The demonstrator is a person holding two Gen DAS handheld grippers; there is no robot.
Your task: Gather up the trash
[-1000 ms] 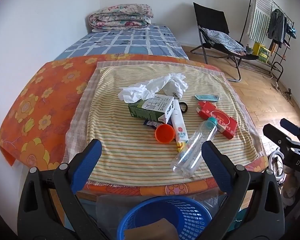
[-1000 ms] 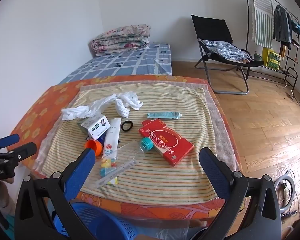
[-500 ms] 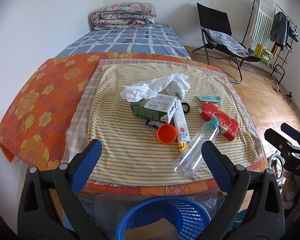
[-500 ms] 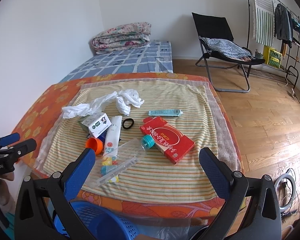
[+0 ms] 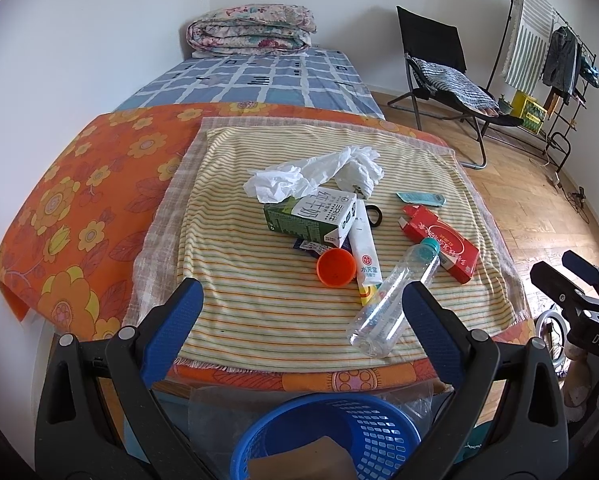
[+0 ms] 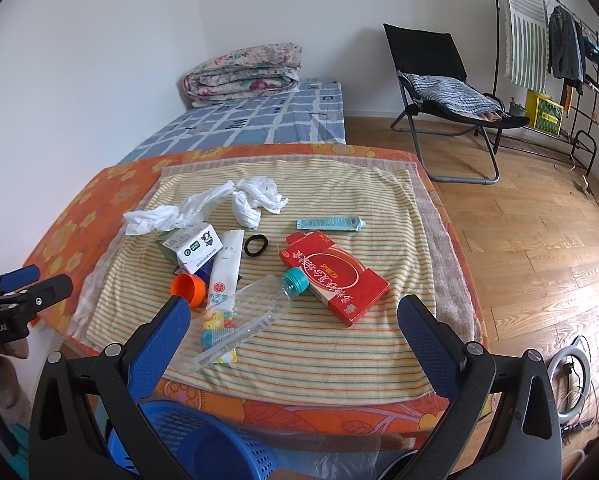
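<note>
Blue basket (image 5: 327,436) sits under both wide-open, empty jaws; they've crept slightly closer to the bench (image 5: 79,208), bottle (image 5: 391,300) just ahead, nothing collected yet.

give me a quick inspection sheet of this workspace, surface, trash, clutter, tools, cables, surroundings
Surface: striped cloth over an orange flowered cover.
Job's things: crumpled tissue, milk carton, orange cup, white tube, clear bottle, red box, teal packet, black hair tie; blue basket below the near edge.
Clutter: nothing seen beyond the trash.
Grippers: left tool open, empty; right tool open, empty.
Cables: loose cords on the floor by the rack.
Surroundings: folded quilt, black chair, clothes rack, wood floor.
</note>
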